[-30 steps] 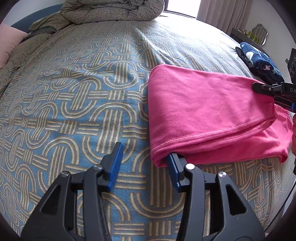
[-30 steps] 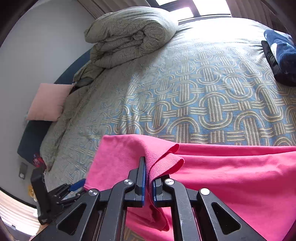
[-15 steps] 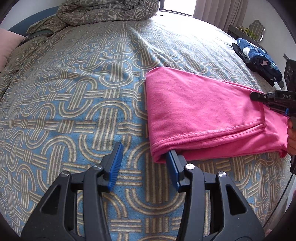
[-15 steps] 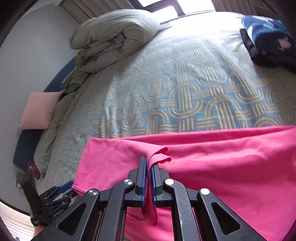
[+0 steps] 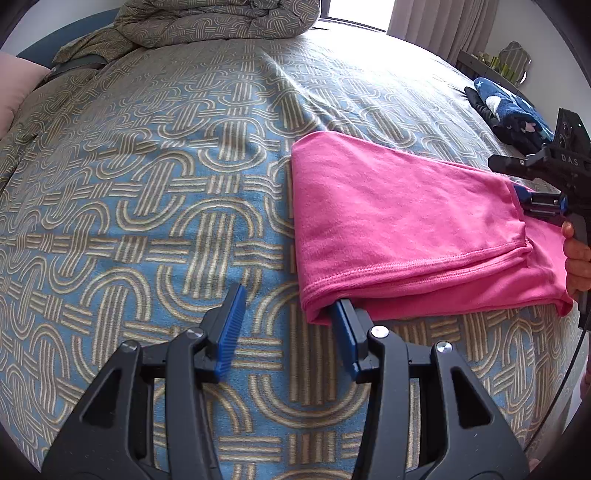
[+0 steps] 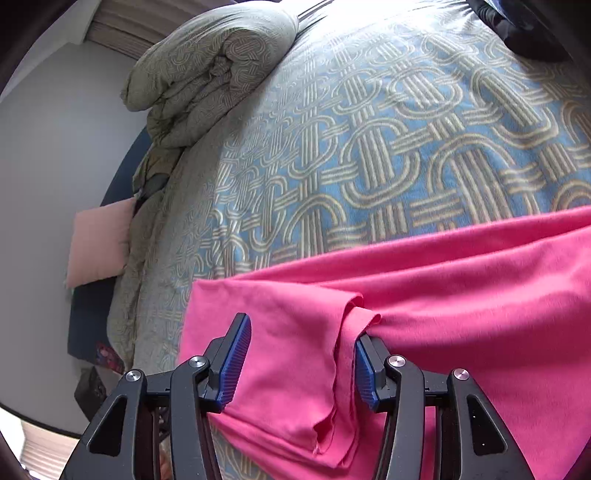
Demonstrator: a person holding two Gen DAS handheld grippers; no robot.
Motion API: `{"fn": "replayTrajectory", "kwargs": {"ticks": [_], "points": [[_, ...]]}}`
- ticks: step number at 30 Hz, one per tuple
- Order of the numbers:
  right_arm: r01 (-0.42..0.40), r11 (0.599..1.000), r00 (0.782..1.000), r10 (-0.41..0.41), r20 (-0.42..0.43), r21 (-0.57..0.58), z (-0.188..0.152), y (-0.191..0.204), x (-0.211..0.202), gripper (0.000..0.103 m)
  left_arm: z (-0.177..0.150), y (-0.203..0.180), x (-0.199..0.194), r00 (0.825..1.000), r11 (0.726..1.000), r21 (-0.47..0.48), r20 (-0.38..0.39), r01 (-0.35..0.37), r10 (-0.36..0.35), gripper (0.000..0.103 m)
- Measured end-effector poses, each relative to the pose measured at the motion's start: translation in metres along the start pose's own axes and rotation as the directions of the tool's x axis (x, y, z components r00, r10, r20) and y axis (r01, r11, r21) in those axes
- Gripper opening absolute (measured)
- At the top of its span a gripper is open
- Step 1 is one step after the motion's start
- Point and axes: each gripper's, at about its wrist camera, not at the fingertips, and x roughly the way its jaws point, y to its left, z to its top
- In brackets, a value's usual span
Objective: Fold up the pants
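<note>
The pink pants (image 5: 399,229) lie folded on the patterned bedspread (image 5: 147,192), and they also fill the lower right wrist view (image 6: 443,295). My left gripper (image 5: 288,328) is open at the pants' near left corner; its right finger (image 5: 343,325) touches the folded edge. My right gripper (image 6: 299,362) is open over the pants' far end, and a fabric fold (image 6: 351,332) lies loose between its fingers. In the left wrist view the right gripper (image 5: 535,192) shows at the right edge.
A rolled duvet (image 5: 221,18) lies at the head of the bed. A pink pillow (image 6: 99,247) sits off the bed's side. Dark blue folded clothes (image 5: 509,107) lie at the far right. The bed edge runs close behind the right gripper.
My right gripper has opened and let go of the pink fabric fold, which now lies slack. The left gripper has stayed open at the corner.
</note>
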Motion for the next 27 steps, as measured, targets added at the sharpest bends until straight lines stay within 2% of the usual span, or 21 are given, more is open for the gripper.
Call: {"fn": "replayTrajectory", "kwargs": {"ticks": [1,2,6,7,9,10,12,15,18,21,22,23,25,27], "points": [[0.007,1.0,0.999,-0.007,0.031,-0.005,0.002,0.003,-0.001,0.023,0.0,0.0,0.0,1.0,1.0,-0.001,0.0,0.002,-0.002,0.048],[0.031,0.999,0.997,-0.029,0.068,-0.025,0.003,0.007,-0.004,0.004,0.0,0.001,0.0,1.0,1.0,-0.002,-0.001,0.004,-0.004,0.048],[0.207,0.972,0.964,-0.183,0.192,-0.114,-0.003,0.017,-0.014,0.005,0.0,0.002,0.001,1.0,1.0,-0.001,0.001,0.008,-0.008,0.048],[0.258,0.958,0.951,-0.229,0.208,-0.124,-0.005,0.015,-0.014,0.005,0.0,0.002,0.001,1.0,1.0,-0.001,0.001,0.009,-0.009,0.048],[0.32,0.942,0.935,-0.298,0.192,-0.097,-0.005,0.001,-0.016,0.014,0.0,0.003,0.001,1.0,1.0,0.001,0.003,0.011,-0.011,0.048],[0.31,0.949,0.941,-0.297,0.165,-0.058,-0.005,-0.009,-0.019,0.016,0.0,0.003,0.001,1.0,1.0,0.002,0.003,0.011,-0.011,0.048],[0.231,0.973,0.963,-0.231,0.139,0.012,-0.01,-0.025,-0.032,0.017,0.0,0.003,0.001,1.0,1.0,0.003,0.004,0.01,-0.01,0.048],[0.201,0.98,0.972,-0.201,0.122,0.013,-0.021,-0.025,-0.046,0.023,0.0,0.002,0.001,1.0,1.0,0.006,0.005,0.006,-0.006,0.049],[0.181,0.982,0.98,-0.176,0.087,-0.052,-0.037,-0.008,-0.048,0.027,-0.001,0.002,0.001,1.0,1.0,0.004,0.009,-0.017,0.017,0.054],[0.208,0.96,0.978,-0.197,0.074,-0.188,-0.056,0.018,-0.041,0.028,-0.003,0.005,0.0,0.999,0.999,-0.002,0.007,-0.053,0.053,0.061],[0.221,0.945,0.975,-0.209,0.076,-0.239,-0.062,0.027,-0.037,0.033,-0.004,0.007,-0.001,0.998,0.998,-0.005,0.005,-0.058,0.058,0.062],[0.23,0.932,0.973,-0.218,0.074,-0.281,-0.068,0.033,-0.032,0.045,-0.005,0.009,-0.002,0.998,0.998,-0.009,0.002,-0.064,0.064,0.063],[0.28,0.901,0.959,-0.278,0.053,-0.332,-0.075,0.04,-0.016,0.055,-0.008,0.012,-0.005,0.997,0.997,-0.014,-0.002,-0.08,0.08,0.067],[0.352,0.851,0.932,-0.356,0.064,-0.39,-0.084,0.04,-0.002,0.055,-0.013,0.014,-0.007,0.994,0.994,-0.007,-0.008,-0.105,0.105,0.067]]}}
